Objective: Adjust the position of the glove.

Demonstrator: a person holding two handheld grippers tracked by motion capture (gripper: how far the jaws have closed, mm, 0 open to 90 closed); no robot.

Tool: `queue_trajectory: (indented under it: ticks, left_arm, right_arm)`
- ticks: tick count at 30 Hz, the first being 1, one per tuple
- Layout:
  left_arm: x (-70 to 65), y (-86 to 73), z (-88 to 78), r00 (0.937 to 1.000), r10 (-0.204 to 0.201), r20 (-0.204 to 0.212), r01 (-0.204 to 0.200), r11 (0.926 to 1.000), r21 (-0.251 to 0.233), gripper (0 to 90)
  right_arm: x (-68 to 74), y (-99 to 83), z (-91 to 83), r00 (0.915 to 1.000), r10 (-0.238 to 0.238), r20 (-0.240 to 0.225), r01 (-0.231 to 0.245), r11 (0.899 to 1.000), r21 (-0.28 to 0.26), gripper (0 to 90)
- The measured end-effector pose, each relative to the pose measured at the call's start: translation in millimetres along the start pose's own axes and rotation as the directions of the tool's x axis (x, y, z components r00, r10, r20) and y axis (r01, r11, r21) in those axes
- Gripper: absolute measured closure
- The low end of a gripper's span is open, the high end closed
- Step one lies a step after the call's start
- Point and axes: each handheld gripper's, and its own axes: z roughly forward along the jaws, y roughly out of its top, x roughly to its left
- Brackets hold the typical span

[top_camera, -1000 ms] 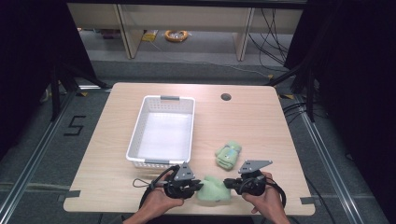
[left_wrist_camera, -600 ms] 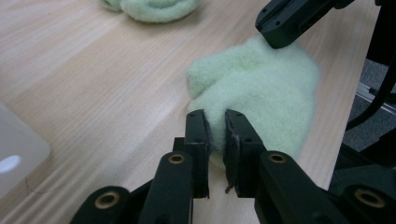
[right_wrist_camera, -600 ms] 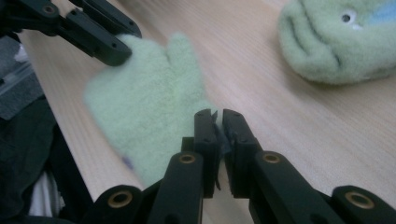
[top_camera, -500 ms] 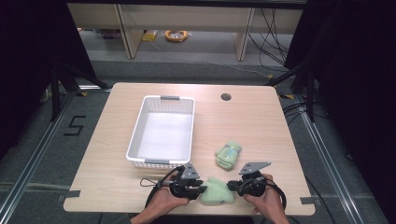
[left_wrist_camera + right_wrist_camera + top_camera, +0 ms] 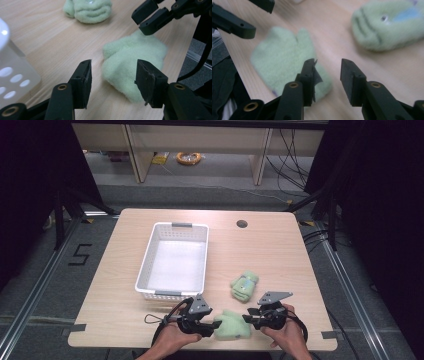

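Far mitten [image 5: 88, 9] cropped at frame top

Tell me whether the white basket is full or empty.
Empty: the basket shows only its bare white floor; both green mittens lie outside on the table.

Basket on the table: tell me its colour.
White basket with grey handles, seen best in the high view.

Low in the frame, a flat green mitten [image 5: 231, 326] lies on the counter [image 5: 280, 250] between the left gripper [image 5: 204, 322] and right gripper [image 5: 252, 316], whose jaws have just been opening. A second green mitten [image 5: 244, 286] lies just above it. A white basket [image 5: 175, 261] stands left of centre.
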Motion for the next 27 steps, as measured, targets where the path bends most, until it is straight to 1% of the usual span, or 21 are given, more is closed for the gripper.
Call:
queue_trajectory:
  ticks: [2, 5, 6, 8, 9, 10, 11, 12, 13, 14, 15, 16, 17, 18, 19, 20, 21, 22, 24, 25, 27]
  left_arm:
    - [1.4, -0.4, -4.4, 1.0, 0.003, -0.002, -0.003, 1.0, 0.006, 42.2]
    - [1.9, -3.0, -8.4, 0.9992, -0.04, 0.002, 0.04, 0.9991, -0.017, 41.1]
    - [3.6, -3.8, -10.2, 0.9996, -0.027, 0.003, 0.027, 0.9996, -0.011, 40.8]
    - [2.2, -5.3, -11.3, 0.9982, -0.06, 0.005, 0.06, 0.9979, -0.024, 39.6]
    - [2.7, -5.6, -12.2, 0.9989, -0.046, 0.008, 0.046, 0.9986, -0.026, 38.9]
    - [2.3, -6.3, -13.6, 0.9986, -0.052, 0.011, 0.052, 0.9984, -0.021, 38.3]
    - [2.7, -6.6, -14.9, 0.9989, -0.045, 0.014, 0.046, 0.9988, -0.02, 37.7]
    - [1.9, -7.2, -15.6, 0.9984, -0.055, 0.016, 0.055, 0.998, -0.031, 37.4]
    - [3.7, -7.5, -18.5, 0.9994, -0.034, 0.004, 0.034, 0.9994, -0.009, 37.3]
    - [4.2, -7.9, -20.1, 0.9996, -0.026, 0.014, 0.026, 0.9996, -0.012, 37.3]
    - [2.1, -9.0, -19.6, 0.9977, -0.067, 0.014, 0.067, 0.9971, -0.036, 37.3]
    - [3.0, -9.2, -20.8, 0.9985, -0.054, 0.013, 0.054, 0.9979, -0.036, 37.3]
    - [5.7, -9.7, -23.7, 0.9996, -0.027, 0.006, 0.027, 0.9996, -0.012, 37.3]
    - [3.7, -10.8, -23.0, 0.9974, -0.071, 0.011, 0.071, 0.9969, -0.033, 37.3]
    - [5.1, -11.4, -23.0, 0.9981, -0.06, 0.013, 0.06, 0.9973, -0.043, 37.3]
    - [6.5, -12.1, -24.8, 0.9981, -0.062, 0.006, 0.062, 0.9978, -0.022, 37.3]
    - [6.9, -12.9, -24.0, 0.9974, -0.071, 0.013, 0.071, 0.9969, -0.035, 37.4]
    - [7.6, -13.6, -24.9, 0.9967, -0.08, 0.012, 0.08, 0.9965, -0.021, 37.3]
    - [8.7, -14.5, -25.0, 0.997, -0.077, 0.01, 0.077, 0.9965, -0.031, 37.3]
    - [8.3, -15.1, -25.0, 0.9957, -0.092, 0.009, 0.092, 0.9953, -0.028, 37.3]
    - [8.3, -16.0, -24.3, 0.9959, -0.09, 0.012, 0.09, 0.9955, -0.027, 36.8]
  right_arm:
    - [-4.6, 10.6, -7.8, 0.9972, -0.049, 0.055, 0.052, 0.997, -0.055, 57.7]
    - [-12.6, 18.6, -10.1, 0.9958, -0.049, 0.078, 0.054, 0.996, -0.069, 58.3]
    - [-16.4, 21.4, -10.6, 0.9929, -0.07, 0.096, 0.077, 0.994, -0.076, 58.3]
    - [-24.7, 28.9, -10.0, 0.9885, -0.092, 0.12, 0.1, 0.993, -0.063, 58.5]
    - [-29.6, 32.9, -9.0, 0.9864, -0.103, 0.129, 0.11, 0.992, -0.053, 58.4]
    - [-33.3, 36.3, -6.3, 0.9866, -0.097, 0.131, 0.104, 0.993, -0.048, 58.4]
    - [-37.0, 40.4, -5.8, 0.9866, -0.095, 0.132, 0.098, 0.995, -0.019, 58.7]
    - [-40.8, 43.6, -2.1, 0.982, -0.115, 0.15, 0.12, 0.992, -0.027, 58.9]
    - [-43.6, 47.1, 0.6, 0.9822, -0.121, 0.144, 0.121, 0.993, 0.003, 58.4]
    - [-46.3, 50.3, 3.5, 0.9809, -0.134, 0.14, 0.132, 0.991, 0.027, 58.4]
    - [-48.5, 53.5, 6.6, 0.98, -0.138, 0.143, 0.135, 0.99, 0.034, 58.3]
    - [-52.0, 57.0, 7.9, 0.9785, -0.153, 0.138, 0.148, 0.988, 0.048, 58.3]
    - [-53.3, 58.2, 11.9, 0.9794, -0.143, 0.142, 0.139, 0.99, 0.036, 58.2]
    - [-56.8, 61.6, 14.9, 0.9788, -0.145, 0.144, 0.139, 0.989, 0.056, 57.0]
    - [-59.7, 63.7, 17.8, 0.9803, -0.131, 0.147, 0.125, 0.991, 0.052, 56.1]
    - [-63.1, 66.3, 18.8, 0.9821, -0.127, 0.14, 0.118, 0.991, 0.067, 56.1]
    - [-65.3, 67.3, 23.5, 0.9825, -0.12, 0.142, 0.112, 0.992, 0.062, 56.0]
    - [-67.5, 68.8, 26.5, 0.9827, -0.125, 0.136, 0.116, 0.99, 0.074, 55.4]
    - [-71.8, 70.7, 33.2, 0.984, -0.129, 0.123, 0.119, 0.989, 0.087, 54.7]
    - [-73.2, 71.4, 36.3, 0.9876, -0.114, 0.108, 0.104, 0.99, 0.094, 54.5]
    - [-76.4, 72.2, 45.9, 0.9877, -0.113, 0.108, 0.1, 0.988, 0.121, 51.7]
